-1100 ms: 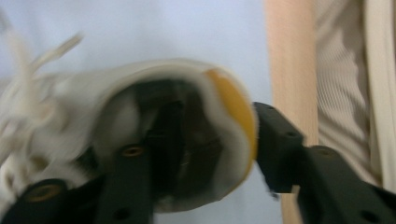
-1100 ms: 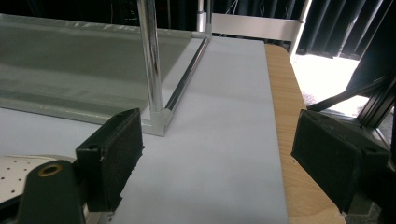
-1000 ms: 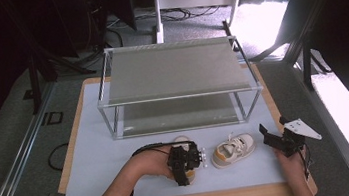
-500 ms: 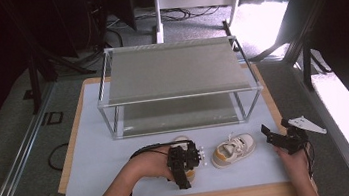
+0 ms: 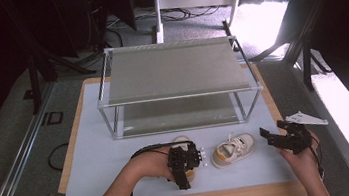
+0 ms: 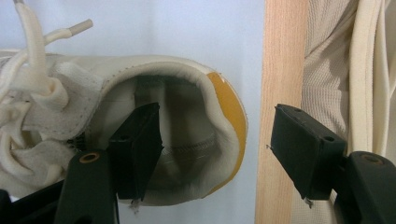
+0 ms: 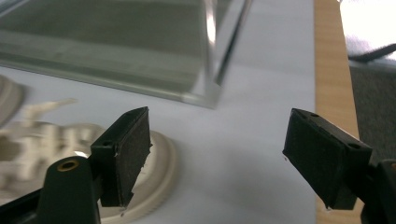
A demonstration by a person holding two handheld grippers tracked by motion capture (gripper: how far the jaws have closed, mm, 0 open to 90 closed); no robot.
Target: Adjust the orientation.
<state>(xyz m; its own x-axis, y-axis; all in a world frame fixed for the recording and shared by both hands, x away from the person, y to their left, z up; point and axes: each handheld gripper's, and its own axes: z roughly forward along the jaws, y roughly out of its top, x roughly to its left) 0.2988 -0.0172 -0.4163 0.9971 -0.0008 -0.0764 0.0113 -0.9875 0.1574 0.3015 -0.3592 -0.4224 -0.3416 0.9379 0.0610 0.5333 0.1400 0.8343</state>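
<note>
Jaws of the left gripper [image 5: 184, 173] stand apart and have just been opening, with one jaw down inside the heel opening of a small cream shoe [image 6: 140, 116] and the other outside its tan heel patch, over the wooden edge of the table [image 6: 280, 70]; in the left gripper view neither pad presses on the heel wall. That shoe lies on the pale mat [image 5: 99, 157] near the front edge, largely under the gripper in the high view, its laces trailing to the side. Just to its right a second cream shoe [image 5: 233, 150] with a tan heel sits on the mat, apart from both grippers. Behind both shoes stands a metal-framed rack [image 5: 174, 73] with two grey shelves. Farther right, the right gripper [image 5: 274, 138] hovers above the mat near the second shoe, its jaws wide apart though they have just been closing a little, with nothing between them; in the right gripper view the shoe's pale rounded end [image 7: 159, 172] lies below and beside one jaw, and a corner post of the rack rises beyond.
</note>
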